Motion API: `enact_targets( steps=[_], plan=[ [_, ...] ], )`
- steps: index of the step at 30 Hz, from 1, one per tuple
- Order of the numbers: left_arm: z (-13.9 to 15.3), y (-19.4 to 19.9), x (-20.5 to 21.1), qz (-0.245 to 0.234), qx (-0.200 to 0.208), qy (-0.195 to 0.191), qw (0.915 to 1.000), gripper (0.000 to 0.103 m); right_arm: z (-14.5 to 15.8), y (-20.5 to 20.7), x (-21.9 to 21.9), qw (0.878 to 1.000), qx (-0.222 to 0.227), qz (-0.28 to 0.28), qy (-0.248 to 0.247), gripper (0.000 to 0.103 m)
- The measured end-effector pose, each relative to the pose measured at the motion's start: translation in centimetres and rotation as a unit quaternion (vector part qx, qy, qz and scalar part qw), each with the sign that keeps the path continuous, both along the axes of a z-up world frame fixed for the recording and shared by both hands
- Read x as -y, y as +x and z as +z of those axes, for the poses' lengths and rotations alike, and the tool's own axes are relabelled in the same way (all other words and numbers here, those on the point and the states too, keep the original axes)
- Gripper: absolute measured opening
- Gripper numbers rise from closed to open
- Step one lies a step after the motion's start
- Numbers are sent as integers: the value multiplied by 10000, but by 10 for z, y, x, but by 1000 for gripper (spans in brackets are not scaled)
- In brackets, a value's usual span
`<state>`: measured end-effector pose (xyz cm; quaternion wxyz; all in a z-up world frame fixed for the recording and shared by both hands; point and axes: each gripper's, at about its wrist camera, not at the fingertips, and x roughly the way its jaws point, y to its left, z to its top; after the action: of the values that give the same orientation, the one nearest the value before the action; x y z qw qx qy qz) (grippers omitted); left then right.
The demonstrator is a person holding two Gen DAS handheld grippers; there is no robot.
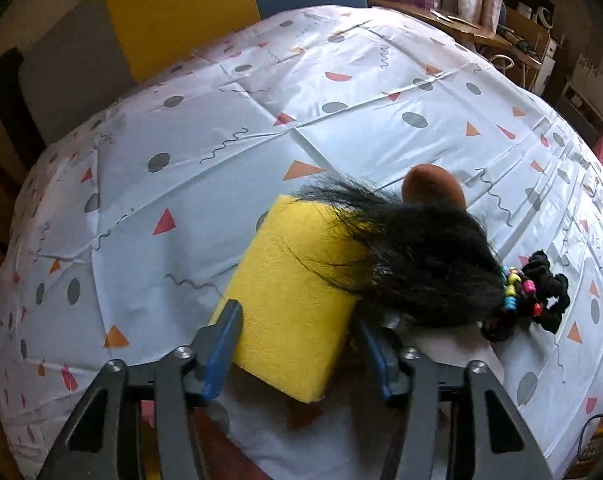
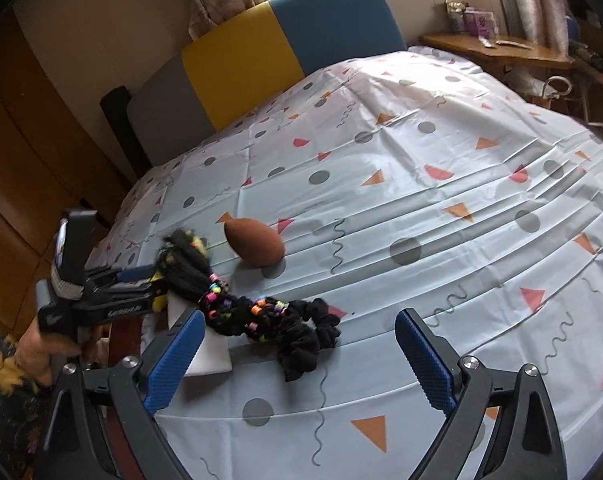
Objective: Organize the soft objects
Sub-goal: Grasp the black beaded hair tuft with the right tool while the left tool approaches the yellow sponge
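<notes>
The left gripper [image 1: 297, 344] has its half-closed jaws around a porous yellow sponge block [image 1: 293, 300], long axis pointing away from it; whether the pads press, I cannot tell. Shaggy black hair [image 1: 417, 256] drapes the block near the bed's near edge. The right gripper [image 2: 297, 356] gapes wide, empty.

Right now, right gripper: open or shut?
Open. The right gripper has its blue pads wide apart with nothing between them, above the black scrunchie.

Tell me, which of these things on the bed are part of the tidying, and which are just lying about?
Part of the tidying:
yellow sponge between the left gripper's fingers
black hairpiece with coloured beads
black scrunchie
brown makeup sponge
white block

Just lying about:
patterned sheet
headboard
wooden side table
</notes>
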<state>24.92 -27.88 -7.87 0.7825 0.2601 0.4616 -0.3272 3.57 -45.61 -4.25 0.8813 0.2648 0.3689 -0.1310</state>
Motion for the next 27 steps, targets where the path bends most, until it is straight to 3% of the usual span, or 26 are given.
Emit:
enact_targets(
  steps=[7, 11, 14, 17, 18, 23, 27],
  plan=[
    [16, -22, -35, 536, -279, -382, 9974, 29, -2, 0, 2, 10000, -68, -40, -25, 97],
    [28, -45, -52, 588, -308, -566, 9962, 14, -2, 0, 0, 9999, -112, -13, -129, 97],
    [34, -65, -55, 432, -181, -481, 9977, 17, -5, 0, 0, 9998, -171, -21, -124, 97],
    [42, -73, -53, 339, 90, -359, 9987, 40, -7, -1, 0, 9997, -239, -16, -109, 97],
    [44, -73, -54, 355, 168, -320, 9987, 43, -8, -1, 0, 9996, -250, 14, -90, 97],
    [50, -67, -57, 398, 145, -364, 9984, 46, -10, 5, -10, 9986, -275, 444, -74, 97],
    [54, -69, -70, 485, 30, -616, 9969, 47, -4, 24, -42, 9892, -191, 1296, -655, 96]
  ],
)
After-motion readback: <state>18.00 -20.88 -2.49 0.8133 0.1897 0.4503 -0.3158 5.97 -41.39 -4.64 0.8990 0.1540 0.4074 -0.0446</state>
